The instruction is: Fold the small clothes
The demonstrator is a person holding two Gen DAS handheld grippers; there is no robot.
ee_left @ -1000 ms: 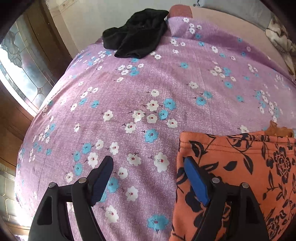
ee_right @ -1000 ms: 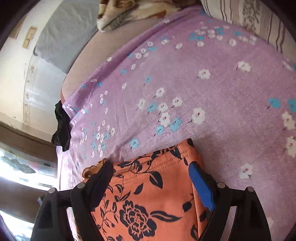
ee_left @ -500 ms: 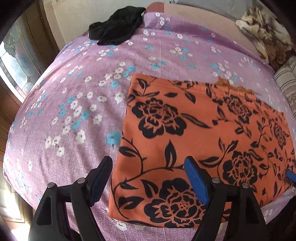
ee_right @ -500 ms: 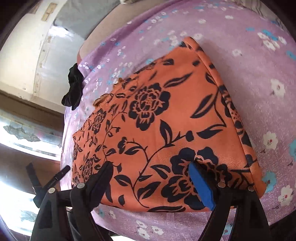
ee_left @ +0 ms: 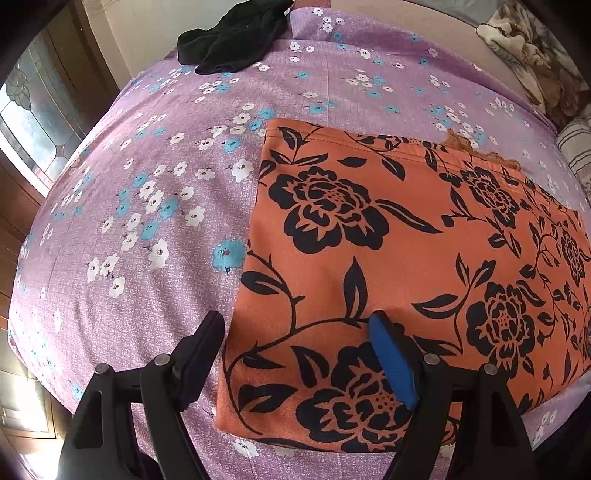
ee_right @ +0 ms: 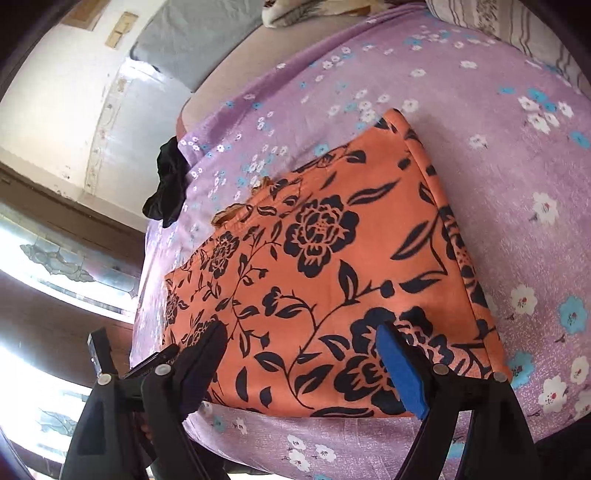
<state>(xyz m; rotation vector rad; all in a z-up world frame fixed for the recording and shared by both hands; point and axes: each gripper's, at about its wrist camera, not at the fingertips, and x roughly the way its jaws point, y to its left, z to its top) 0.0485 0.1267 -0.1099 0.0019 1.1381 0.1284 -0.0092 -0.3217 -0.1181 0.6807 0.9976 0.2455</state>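
Left wrist: left claw [ee_left: 295, 354], tilted downward, gapes over orange garment [ee_left: 406, 240].

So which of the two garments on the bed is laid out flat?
The orange floral garment, spread flat nearest both sets of fingers. The black garment lies crumpled at the bed's far corner.

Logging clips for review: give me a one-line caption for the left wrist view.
Open left tool above the near left corner of a folded orange floral garment on a purple flowered bedsheet; black garment at far edge.

I've got the orange garment [ee_left: 424, 251] with black flowers lying flat on the purple floral bedsheet [ee_left: 147, 221], folded into a rectangle.
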